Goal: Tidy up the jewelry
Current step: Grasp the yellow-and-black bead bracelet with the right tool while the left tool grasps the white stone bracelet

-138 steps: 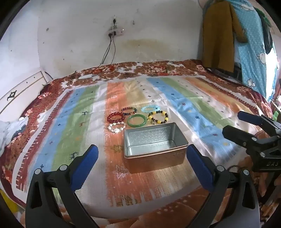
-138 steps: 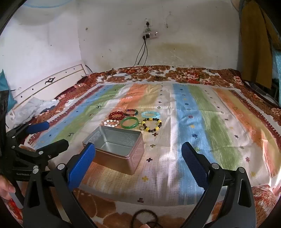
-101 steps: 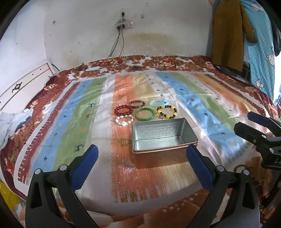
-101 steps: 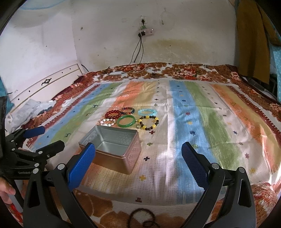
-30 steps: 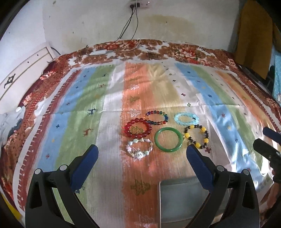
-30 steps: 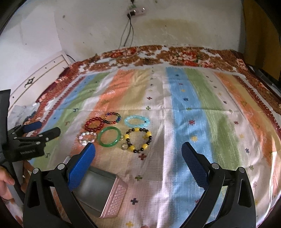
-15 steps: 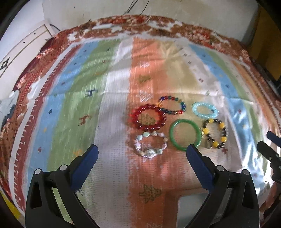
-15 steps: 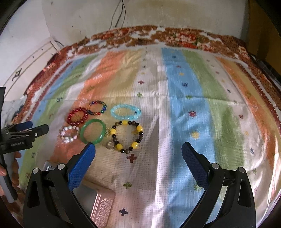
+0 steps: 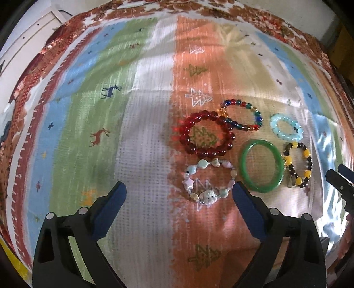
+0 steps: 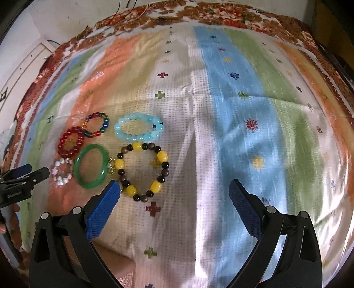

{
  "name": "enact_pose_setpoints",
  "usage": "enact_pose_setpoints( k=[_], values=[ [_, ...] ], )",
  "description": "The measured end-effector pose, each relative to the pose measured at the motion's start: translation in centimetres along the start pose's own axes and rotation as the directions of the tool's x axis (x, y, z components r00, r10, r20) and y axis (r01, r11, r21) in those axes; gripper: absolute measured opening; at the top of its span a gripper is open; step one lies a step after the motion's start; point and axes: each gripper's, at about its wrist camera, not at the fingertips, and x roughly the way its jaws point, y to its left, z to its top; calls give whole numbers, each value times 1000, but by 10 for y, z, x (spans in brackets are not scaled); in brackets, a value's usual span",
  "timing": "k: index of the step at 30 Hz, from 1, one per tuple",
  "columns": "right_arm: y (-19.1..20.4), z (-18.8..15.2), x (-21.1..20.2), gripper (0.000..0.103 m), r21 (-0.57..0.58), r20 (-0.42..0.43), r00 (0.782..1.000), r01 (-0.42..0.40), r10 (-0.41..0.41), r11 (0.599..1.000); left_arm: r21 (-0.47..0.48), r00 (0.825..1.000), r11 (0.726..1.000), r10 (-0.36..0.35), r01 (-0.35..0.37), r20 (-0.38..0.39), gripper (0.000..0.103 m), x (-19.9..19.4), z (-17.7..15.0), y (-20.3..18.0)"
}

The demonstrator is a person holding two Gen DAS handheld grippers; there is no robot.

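Note:
Several bracelets lie close together on the striped bedspread [image 9: 141,124]: a red bead bracelet [image 9: 187,137], a multicolour bead one [image 9: 257,117], a pale blue one [image 9: 276,130], a green bangle [image 9: 244,175], a yellow-and-black bead one [image 9: 306,155] and a pastel charm bracelet [image 9: 191,172]. My left gripper [image 9: 178,195] is open and empty, just short of the charm bracelet. My right gripper [image 10: 173,192] is open and empty; its left fingertip is beside the yellow-and-black bracelet [image 10: 162,156] and the green bangle [image 10: 77,170]. The tin box is almost out of view.
The bedspread [image 10: 243,110] covers the whole bed, with a floral brown border [image 10: 199,13] at the far edge. A corner of the pinkish tin [image 10: 124,272] shows at the bottom of the right wrist view. A white headboard [image 9: 24,37] stands at the left.
Both grippers have moved forward and down toward the bracelets, which now look larger. The tin box has slipped out of the left wrist view and nearly out of the right one.

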Motion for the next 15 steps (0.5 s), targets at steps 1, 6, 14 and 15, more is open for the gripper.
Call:
enact_pose_setpoints(
  k=[1,6,14,15],
  values=[
    [0,2,2,99,0,-3,1000,1,-1,1000,1,1000,1000,5,-5,-5,92,3,2,0],
    [2,9,23,91,11,-52,999,-16,16,1000,0,999,1000,5,-5,-31,85,14,4,2],
    [2,12,46,75,8,-108,994,-2,3,1000,8,998,1000,18,-17,-62,73,31,6,3],
    [3,12,47,73,2,-107,994,7,-7,1000,12,998,1000,22,-21,-62,72,32,7,4]
  ],
)
